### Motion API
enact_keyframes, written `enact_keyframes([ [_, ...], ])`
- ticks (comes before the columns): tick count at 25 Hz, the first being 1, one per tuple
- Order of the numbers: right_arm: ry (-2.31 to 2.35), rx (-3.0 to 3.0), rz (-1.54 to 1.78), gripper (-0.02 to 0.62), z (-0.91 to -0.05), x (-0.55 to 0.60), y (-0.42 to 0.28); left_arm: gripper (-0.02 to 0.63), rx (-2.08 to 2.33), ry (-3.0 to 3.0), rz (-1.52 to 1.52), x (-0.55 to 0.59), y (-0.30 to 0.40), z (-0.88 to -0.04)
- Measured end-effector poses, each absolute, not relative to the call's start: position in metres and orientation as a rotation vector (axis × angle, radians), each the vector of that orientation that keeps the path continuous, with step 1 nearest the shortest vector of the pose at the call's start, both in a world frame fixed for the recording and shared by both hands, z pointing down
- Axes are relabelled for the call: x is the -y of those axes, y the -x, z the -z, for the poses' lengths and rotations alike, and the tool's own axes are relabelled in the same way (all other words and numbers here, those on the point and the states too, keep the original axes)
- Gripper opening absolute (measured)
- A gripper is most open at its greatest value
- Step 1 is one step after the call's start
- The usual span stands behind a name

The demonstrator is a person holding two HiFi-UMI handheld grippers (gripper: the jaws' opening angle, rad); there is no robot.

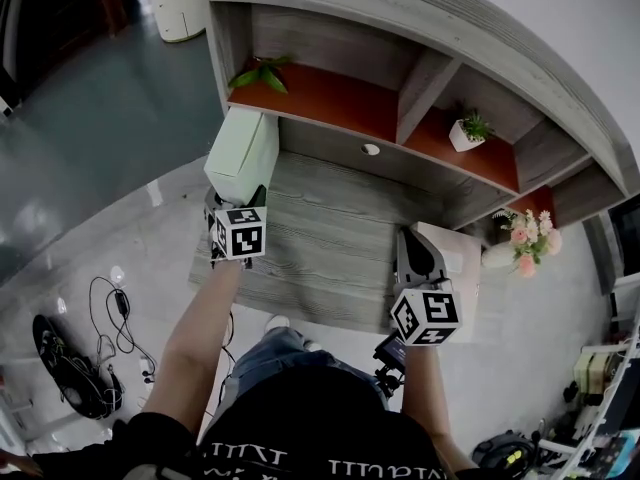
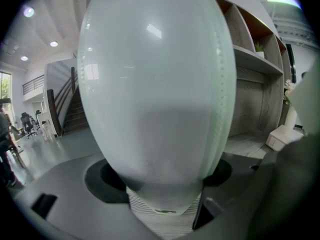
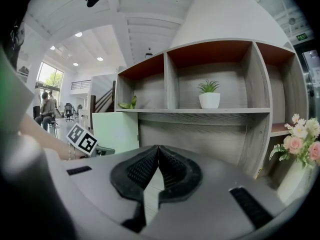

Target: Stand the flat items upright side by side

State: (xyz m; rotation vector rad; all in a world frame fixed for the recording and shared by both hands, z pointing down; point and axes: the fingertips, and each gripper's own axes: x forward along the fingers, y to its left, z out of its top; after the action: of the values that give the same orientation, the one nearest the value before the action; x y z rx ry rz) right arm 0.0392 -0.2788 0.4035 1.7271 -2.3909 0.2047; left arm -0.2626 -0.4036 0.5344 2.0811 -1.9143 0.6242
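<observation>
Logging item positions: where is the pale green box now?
Head view, left side: the pale green box stands upright in the left gripper at the left end of the desk, beneath the leafy sprig.

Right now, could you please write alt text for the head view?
A person's left tool holds a pale green box upright at the left of a grey wooden desk; the right tool is by a white flat item lying at the desk's right edge.

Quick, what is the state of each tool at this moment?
Left tool: closed on the pale green box.
Right tool: closed, with nothing between its jaws.
</observation>
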Motion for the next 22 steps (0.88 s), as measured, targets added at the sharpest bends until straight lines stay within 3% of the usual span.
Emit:
enact_keyframes([
  [5,-1.751,2.375,-0.213,0.015,-0.403,0.28,-0.033,0.477,1.916,-2.134,-0.611,0.401,0.267,-0.532],
  [9,-1.802,2.36,-0.221,0.015,-0.4,0.281,-0.034,0.533,1.836,-2.203,-0.573,0.39,0.266,-0.526],
  [22,-1.952,2.301,-0.214,0.015,-0.393,0.263,-0.059,0.543,1.762,-2.203,-0.432,0.353,0.284,-0.503],
])
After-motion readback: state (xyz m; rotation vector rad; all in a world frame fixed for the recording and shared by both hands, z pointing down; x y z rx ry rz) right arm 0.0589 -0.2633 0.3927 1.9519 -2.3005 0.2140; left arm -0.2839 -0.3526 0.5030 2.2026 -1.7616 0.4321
